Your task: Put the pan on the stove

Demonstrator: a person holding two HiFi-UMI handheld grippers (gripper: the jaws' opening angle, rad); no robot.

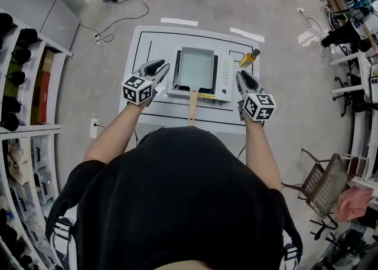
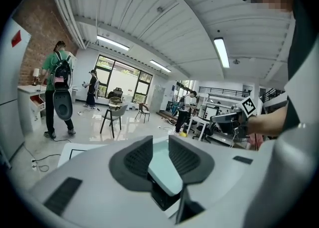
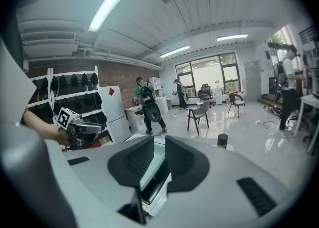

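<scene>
Your L gripper (image 1: 158, 67) & R gripper (image 1: 243, 76): ribbed pads slightly apart, nothing gripped. Rectangular pale pan (image 1: 196, 68), flat wooden handle (image 1: 192, 108) pointing 6 o'clock, sits on boxy white stove (image 1: 225, 77).

The jaws of the left gripper (image 2: 160, 147) stand slightly apart, gripping nothing; the pale pan (image 2: 162, 172) shows beyond the gap. At right is the right gripper (image 2: 214, 118), and at far left a person (image 2: 59, 90) wearing a backpack.

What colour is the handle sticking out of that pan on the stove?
Light wooden tan. The handle shows best in the head view.
</scene>
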